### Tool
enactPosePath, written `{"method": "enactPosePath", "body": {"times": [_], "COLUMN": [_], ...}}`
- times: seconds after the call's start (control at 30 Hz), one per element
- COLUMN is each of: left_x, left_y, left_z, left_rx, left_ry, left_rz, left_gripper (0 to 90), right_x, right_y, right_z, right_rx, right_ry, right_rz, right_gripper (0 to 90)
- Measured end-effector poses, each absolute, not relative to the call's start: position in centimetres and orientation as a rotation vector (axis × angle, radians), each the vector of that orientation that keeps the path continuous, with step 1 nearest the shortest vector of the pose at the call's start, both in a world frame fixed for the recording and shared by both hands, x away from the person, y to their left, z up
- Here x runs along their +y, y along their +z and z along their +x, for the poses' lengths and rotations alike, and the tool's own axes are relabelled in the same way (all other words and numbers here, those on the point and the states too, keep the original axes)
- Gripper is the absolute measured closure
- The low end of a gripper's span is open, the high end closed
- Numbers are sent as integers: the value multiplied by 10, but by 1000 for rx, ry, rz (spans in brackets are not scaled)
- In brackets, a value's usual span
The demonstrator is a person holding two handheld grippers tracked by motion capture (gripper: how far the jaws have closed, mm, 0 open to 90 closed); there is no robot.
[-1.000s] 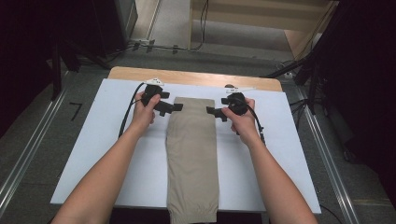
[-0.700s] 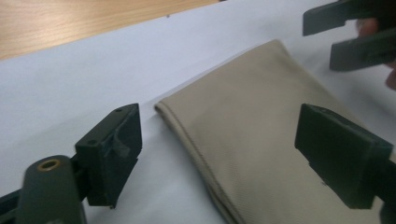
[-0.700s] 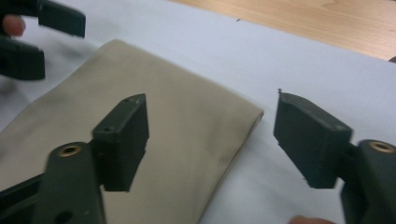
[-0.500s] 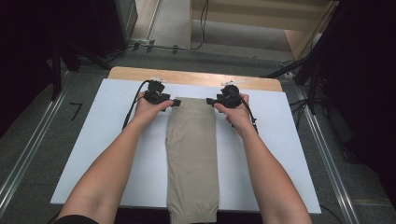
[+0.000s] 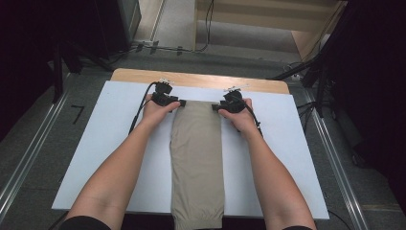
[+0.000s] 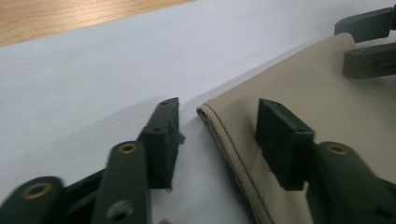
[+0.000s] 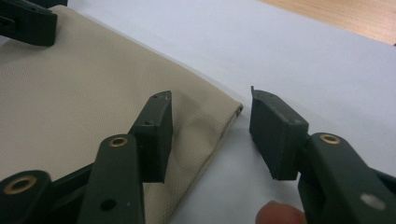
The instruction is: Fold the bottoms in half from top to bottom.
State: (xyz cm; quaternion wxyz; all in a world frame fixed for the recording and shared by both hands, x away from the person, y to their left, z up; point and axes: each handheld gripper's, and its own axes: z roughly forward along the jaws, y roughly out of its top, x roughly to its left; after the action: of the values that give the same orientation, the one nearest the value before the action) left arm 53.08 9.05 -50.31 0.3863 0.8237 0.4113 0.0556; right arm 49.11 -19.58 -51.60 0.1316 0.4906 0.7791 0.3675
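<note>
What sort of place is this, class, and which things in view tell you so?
Probably a lab or recording workspace, not a home: a white board laid over a wooden table, metal rails along the floor, loose cables, and folded beige trousers laid out for handling.

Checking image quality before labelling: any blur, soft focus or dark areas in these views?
High view: the white board is evenly lit, the surroundings fall to near black, and the beige cloth is sharp. Left gripper view: near jaw bases are blurred, while the cloth's stitched corner is fairly crisp. Right gripper view: soft in the foreground, with a blurred fingertip at the bottom edge.
</note>
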Motion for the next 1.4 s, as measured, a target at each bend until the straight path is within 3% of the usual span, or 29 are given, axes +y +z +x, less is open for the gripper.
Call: {"method": "enactPosePath", "body": {"times": [0.13,0.17,0.23,0.3,0.53,0.63,0.87,1.4], "left_x": [91,91,90,89,92,90,89,96], "left_y": [-504,-506,-505,-503,-481,-455,-405,-406], "left_z": [530,530,529,528,532,535,526,462], "left_rx": [1018,1008,992,991,969,942,855,722], "left_ry": [111,71,86,101,172,287,347,365], "left_rz": [2110,2100,2111,2117,2078,2056,1958,1923], "left_gripper": [699,803,860,879,892,891,889,887], "right_x": [-196,-197,-200,-200,-200,-203,-208,-213], "right_y": [-518,-518,-519,-518,-497,-473,-418,-424], "right_z": [492,492,492,491,490,493,487,419], "right_rx": [2260,2263,2290,2306,2244,2180,2075,2069], "right_ry": [1094,1097,1151,1146,1158,1183,1250,1335], "right_rz": [1415,1416,1428,1407,1361,1332,1228,1134], "right_gripper": [628,682,796,838,860,863,865,866]}}
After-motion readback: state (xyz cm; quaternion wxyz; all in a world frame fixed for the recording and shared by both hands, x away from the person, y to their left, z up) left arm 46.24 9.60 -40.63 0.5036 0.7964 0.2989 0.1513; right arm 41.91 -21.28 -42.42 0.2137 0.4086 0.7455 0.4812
